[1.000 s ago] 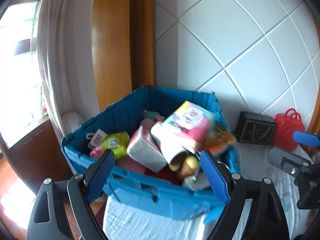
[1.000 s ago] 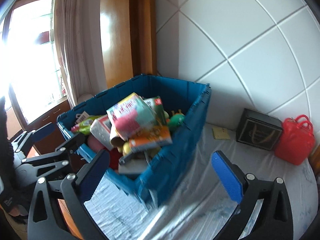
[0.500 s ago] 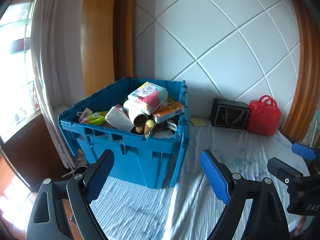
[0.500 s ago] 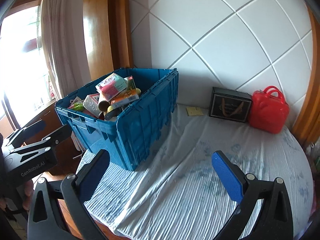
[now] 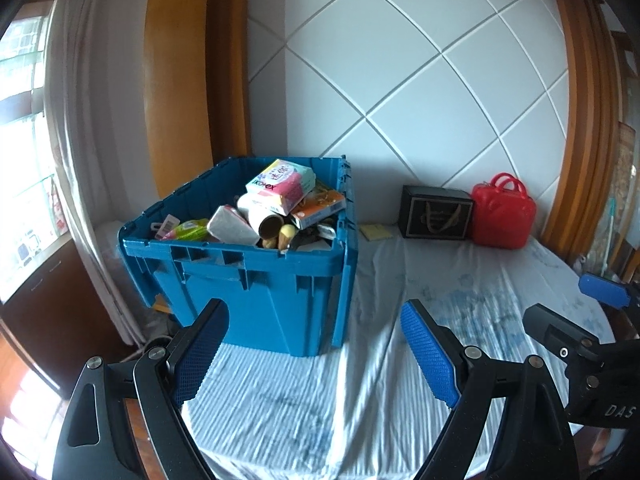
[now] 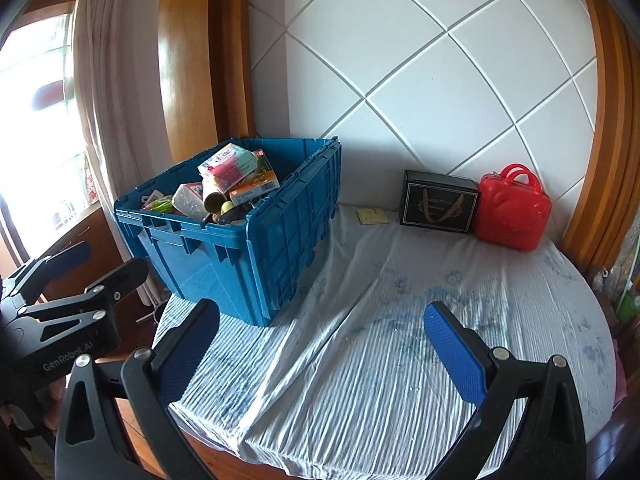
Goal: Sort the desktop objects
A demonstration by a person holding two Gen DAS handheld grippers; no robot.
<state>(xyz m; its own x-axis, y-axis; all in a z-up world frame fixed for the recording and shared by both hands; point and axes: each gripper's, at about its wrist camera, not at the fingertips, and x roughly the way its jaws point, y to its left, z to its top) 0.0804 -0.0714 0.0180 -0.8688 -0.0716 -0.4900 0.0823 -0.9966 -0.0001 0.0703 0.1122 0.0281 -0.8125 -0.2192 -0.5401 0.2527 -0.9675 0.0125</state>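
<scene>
A blue plastic crate (image 5: 256, 292) stands at the left end of a cloth-covered table (image 5: 460, 292); it also shows in the right wrist view (image 6: 280, 240). It is piled with items: a pink Kotex pack (image 5: 280, 186), an orange box (image 5: 316, 210), a cardboard tube (image 5: 272, 224), a tissue pack (image 5: 232, 228). My left gripper (image 5: 316, 344) is open and empty, in front of the crate. My right gripper (image 6: 324, 344) is open and empty over the table's near edge.
A black box (image 5: 436, 212) and a red case (image 5: 502, 212) stand at the back by the tiled wall. A yellow notepad (image 5: 376, 232) lies beside the crate. A curtain (image 5: 80, 160) and window are at the left. The blue-striped cloth (image 6: 380, 360) lies wrinkled.
Both grippers have pulled back and away from the crate, which now looks smaller and farther. More of the table and the back items show. Both stay open and empty.
</scene>
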